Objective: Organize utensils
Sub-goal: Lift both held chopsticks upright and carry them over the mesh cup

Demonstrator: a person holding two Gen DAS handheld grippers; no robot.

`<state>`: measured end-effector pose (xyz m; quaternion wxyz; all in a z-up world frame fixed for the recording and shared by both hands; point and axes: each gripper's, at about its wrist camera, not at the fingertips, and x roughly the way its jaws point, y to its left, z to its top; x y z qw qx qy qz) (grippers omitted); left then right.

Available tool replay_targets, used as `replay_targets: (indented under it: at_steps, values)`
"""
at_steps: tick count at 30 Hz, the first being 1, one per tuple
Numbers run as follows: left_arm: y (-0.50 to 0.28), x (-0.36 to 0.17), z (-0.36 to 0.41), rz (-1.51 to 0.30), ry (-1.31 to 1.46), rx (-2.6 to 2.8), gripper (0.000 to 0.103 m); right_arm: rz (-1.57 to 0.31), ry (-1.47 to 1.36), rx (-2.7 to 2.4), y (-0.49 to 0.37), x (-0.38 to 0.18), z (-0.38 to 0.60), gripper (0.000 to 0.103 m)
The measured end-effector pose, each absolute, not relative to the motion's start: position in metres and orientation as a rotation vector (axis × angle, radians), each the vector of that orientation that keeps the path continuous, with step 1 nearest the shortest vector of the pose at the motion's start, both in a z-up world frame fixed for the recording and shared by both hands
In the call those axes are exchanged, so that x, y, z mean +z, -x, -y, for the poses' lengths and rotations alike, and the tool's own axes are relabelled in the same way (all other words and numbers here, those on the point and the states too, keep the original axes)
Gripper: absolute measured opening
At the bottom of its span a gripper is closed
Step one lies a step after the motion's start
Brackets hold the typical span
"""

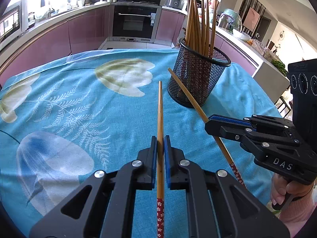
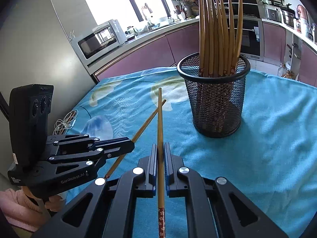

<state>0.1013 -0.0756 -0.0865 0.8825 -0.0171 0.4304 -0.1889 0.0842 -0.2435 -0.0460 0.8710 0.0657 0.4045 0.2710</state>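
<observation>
Above the blue cloth (image 1: 79,99), two claws, left claw (image 1: 160,144) and right claw (image 2: 160,152), each clamped on one chopstick.

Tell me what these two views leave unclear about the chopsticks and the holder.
- Left view: left chopstick patterned end cut off by bottom edge.
- Right view: right chopstick handle end cut off likewise.
- Both views: mesh holder bottom hidden by its wall; bunched chopsticks overlap, count unclear.

Beside the mesh cup (image 2: 215,99) there are 2 loose chopsticks, 1 (image 1: 160,119) in the left gripper (image 1: 160,146) and 1 (image 2: 160,123) in the right gripper (image 2: 160,154). Inside the mesh cup stand roughly 9 chopsticks (image 2: 216,35); their overlap hides the exact count. 1 blue cloth (image 2: 267,129) lies under the mesh cup. 2 grippers show.
</observation>
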Motion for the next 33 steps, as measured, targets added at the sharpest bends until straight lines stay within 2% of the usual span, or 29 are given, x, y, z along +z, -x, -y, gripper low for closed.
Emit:
replay_targets:
  at_steps: [22,33]
  values:
    - [-0.092,-0.077,0.083,-0.865,0.028,-0.446,0.008,-0.901,-0.115,0.586,-0.087,-0.060,0.231,0.007]
    - [-0.097,-0.090,0.084,-0.901,0.016,-0.444,0.008,-0.920,-0.112,0.573,-0.089,-0.067,0.233,0.007]
